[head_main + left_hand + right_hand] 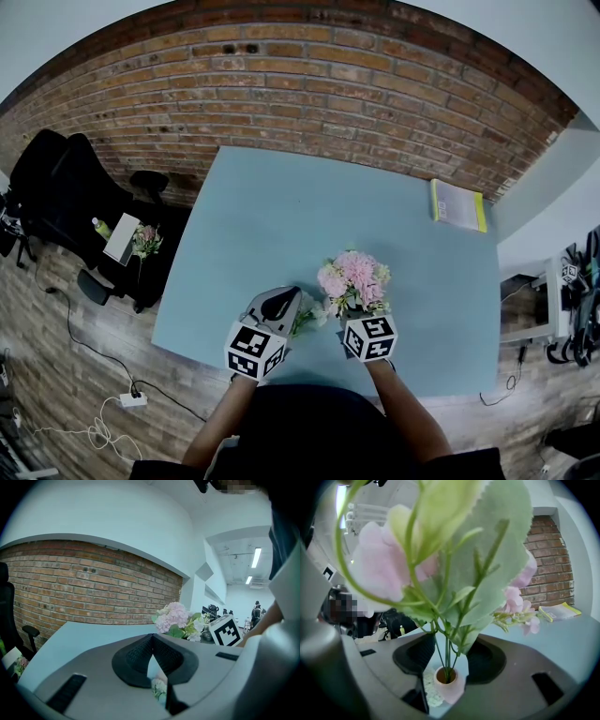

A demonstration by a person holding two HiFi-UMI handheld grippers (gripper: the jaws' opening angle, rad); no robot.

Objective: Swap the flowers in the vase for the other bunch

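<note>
"Near the front edge of the surface, what is the right tool doing?"

"Its jaws stand apart on either side of the stems of the pink bunch, just above the mouth of the vase. Nothing is pinched. The stems sit in the vase, upright."

"And the left tool?"

"Jaws together, nothing showing between them. The white bunch lies on the surface just beside and under it. Whether the tool touches it I can't tell from these angles."

"So how should the step be handled?"

"I'd judge the work is at those stems. If gripping, close low and gather every stem at once just above the neck. Then draw straight up along their line so the vase isn't dragged over. If backing off, keep the pads wide and clear of the leaves hanging right over the jaws. The vase looks small and top-heavy under that bloom, so a sideways tug is the risk."

"Count it for me."

"One vase. Two bunches on the surface: one pink, in the vase, and one white, lying loose. Two tools. One yellow-edged booklet, well apart toward the far right corner."
</note>
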